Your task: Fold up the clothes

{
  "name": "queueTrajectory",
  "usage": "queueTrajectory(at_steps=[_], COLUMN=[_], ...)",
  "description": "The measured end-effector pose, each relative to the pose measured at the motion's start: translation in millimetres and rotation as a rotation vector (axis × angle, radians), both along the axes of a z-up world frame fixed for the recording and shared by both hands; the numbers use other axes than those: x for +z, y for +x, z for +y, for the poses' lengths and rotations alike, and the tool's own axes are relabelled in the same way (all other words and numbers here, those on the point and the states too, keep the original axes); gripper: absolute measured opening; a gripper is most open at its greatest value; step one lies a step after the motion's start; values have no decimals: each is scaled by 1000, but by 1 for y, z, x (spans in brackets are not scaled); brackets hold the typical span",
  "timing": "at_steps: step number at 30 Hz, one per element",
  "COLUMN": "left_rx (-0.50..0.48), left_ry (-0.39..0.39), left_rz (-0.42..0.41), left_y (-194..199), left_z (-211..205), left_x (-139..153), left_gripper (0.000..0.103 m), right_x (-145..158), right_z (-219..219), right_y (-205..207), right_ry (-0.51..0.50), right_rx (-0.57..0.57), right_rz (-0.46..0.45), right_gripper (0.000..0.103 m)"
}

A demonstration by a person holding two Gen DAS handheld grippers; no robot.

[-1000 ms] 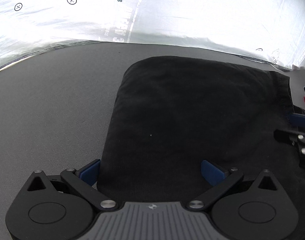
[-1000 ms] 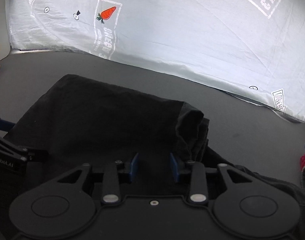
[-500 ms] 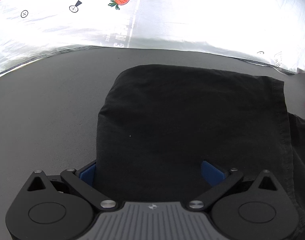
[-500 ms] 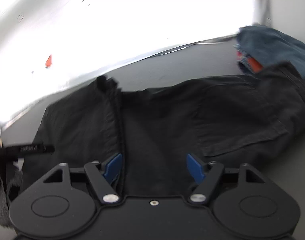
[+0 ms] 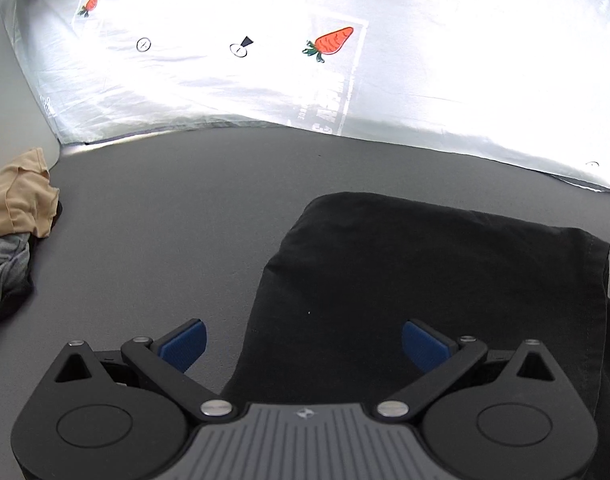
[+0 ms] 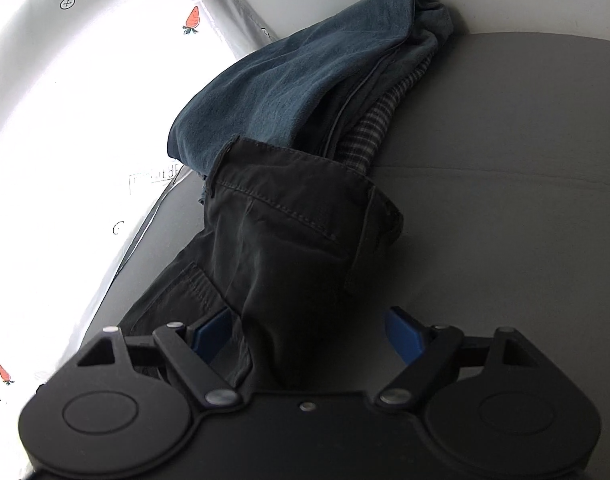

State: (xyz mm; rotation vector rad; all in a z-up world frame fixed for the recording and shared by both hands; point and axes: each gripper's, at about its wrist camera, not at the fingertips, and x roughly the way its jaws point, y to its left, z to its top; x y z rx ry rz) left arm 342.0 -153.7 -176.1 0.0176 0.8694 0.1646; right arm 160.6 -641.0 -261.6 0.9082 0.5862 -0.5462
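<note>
Black trousers (image 5: 425,264) lie on the grey mattress (image 5: 165,220), their left part folded over into a thick flat pad. My left gripper (image 5: 303,332) hangs open above the near left edge of that pad, touching nothing. In the right wrist view the waistband end of the trousers (image 6: 289,232) runs away from me, with a pocket seam showing. My right gripper (image 6: 309,320) is over it and its jaws are opening. Cloth lies between the blue pads (image 6: 403,334), which do not press on it.
A folded blue garment (image 6: 297,84) and a checked cloth (image 6: 369,128) lie just beyond the waistband. A tan garment (image 5: 17,200) on a grey one (image 5: 5,268) sits at the far left. A white sheet with carrot prints (image 5: 345,80) borders the mattress at the back.
My left gripper rose and drew back leftwards, bringing the tan pile into view. My right gripper rolled and swept right along the trousers to the waistband end, its jaws widening.
</note>
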Motion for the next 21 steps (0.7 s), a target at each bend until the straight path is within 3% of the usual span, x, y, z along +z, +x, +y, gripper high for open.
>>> queueTrajectory(at_steps=[3, 7, 13, 14, 15, 19, 21], left_rx=[-107, -329, -651, -689, -714, -765, -765], left_ry=[-3, -51, -77, -69, -45, 98, 84], left_rz=[-7, 17, 70, 92, 130, 116, 97], left_y=[3, 12, 28, 30, 29, 19, 18], left_z=[-16, -71, -167, -180, -191, -209, -206], left_x=[19, 18, -16, -26, -38, -62, -64], left_gripper=[103, 103, 103, 103, 103, 103, 103], right_x=[-3, -3, -2, -2, -2, 9, 19], right_z=[-10, -11, -16, -18, -19, -17, -11], right_y=[18, 28, 24, 23, 23, 29, 35], right_ry=[31, 64, 94, 95, 95, 67, 25], right_rx=[-28, -80, -59, -56, -59, -54, -44], right_rz=[-44, -92, -82, -66, -44, 30, 61], right_gripper=[99, 101, 82, 73, 61, 46, 36])
